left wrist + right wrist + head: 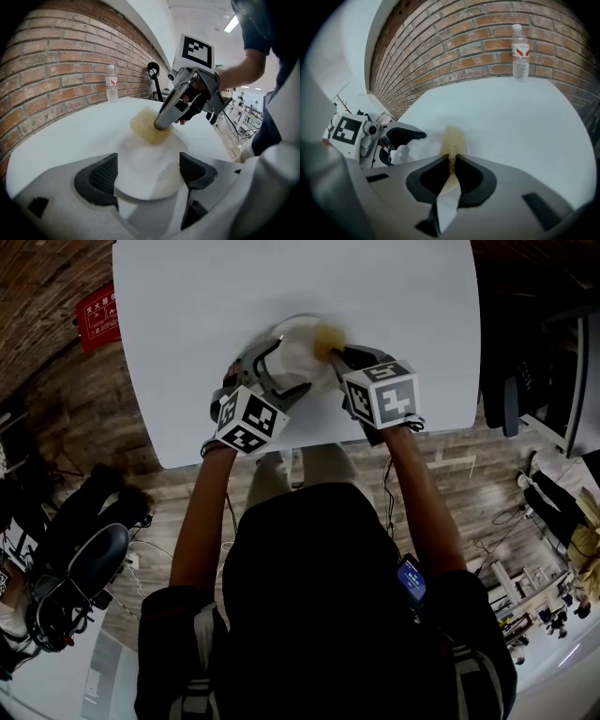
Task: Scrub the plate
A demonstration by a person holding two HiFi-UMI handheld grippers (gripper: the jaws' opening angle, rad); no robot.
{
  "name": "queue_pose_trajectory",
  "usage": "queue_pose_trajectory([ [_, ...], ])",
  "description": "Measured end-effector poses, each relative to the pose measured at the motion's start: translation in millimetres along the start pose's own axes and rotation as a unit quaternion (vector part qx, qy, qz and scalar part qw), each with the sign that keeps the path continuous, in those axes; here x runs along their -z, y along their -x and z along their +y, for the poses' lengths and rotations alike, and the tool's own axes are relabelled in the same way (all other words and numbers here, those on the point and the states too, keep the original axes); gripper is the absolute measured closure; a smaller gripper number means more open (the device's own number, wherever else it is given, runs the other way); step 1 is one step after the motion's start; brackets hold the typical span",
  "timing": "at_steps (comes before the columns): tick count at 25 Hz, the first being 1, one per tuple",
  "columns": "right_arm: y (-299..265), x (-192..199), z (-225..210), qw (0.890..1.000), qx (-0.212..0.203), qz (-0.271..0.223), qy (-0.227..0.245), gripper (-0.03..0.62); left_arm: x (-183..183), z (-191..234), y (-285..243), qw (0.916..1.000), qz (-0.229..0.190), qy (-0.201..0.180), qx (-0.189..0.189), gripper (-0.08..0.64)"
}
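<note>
Right, L gripper has its jaws on either side of the white plate, gripping it flat on the table. R gripper is pinched tight on a yellow sponge, pressed to the plate's far edge. Water bottle stands by the brick wall.

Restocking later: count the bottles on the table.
1. A water bottle stands upright at the table's edge beside the brick wall. Part of the tabletop is out of view, so more may be hidden.
</note>
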State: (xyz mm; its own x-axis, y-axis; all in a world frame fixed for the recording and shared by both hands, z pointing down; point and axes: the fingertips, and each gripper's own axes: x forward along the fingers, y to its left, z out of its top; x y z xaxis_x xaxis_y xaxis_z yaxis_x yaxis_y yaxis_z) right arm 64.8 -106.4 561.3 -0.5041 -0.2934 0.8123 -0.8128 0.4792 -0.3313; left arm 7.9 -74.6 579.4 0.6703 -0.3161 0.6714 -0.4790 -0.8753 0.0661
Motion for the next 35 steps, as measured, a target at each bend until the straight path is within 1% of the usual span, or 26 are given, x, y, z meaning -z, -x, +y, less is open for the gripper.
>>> queue_pose_trajectory([
  [7,4,1,-4,1.0,0.003,-0.002,-0.005,0.55,-1,0,0,1.0,0.001,0.001,0.0,0.167],
  [17,-1,3,7,1.0,-0.002,0.002,-0.001,0.551,0,0,0,1.0,-0.001,0.001,-0.001,0.166],
  [25,-6,8,25,1.0,-0.025,0.008,-0.009,0.551,-2,0,1,1.0,-0.002,0.001,-0.001,0.167],
  [35,-14,13,47,0.999,-0.044,0.017,0.006,0.551,-1,-1,2,1.0,-0.004,0.0,0.0,0.166],
])
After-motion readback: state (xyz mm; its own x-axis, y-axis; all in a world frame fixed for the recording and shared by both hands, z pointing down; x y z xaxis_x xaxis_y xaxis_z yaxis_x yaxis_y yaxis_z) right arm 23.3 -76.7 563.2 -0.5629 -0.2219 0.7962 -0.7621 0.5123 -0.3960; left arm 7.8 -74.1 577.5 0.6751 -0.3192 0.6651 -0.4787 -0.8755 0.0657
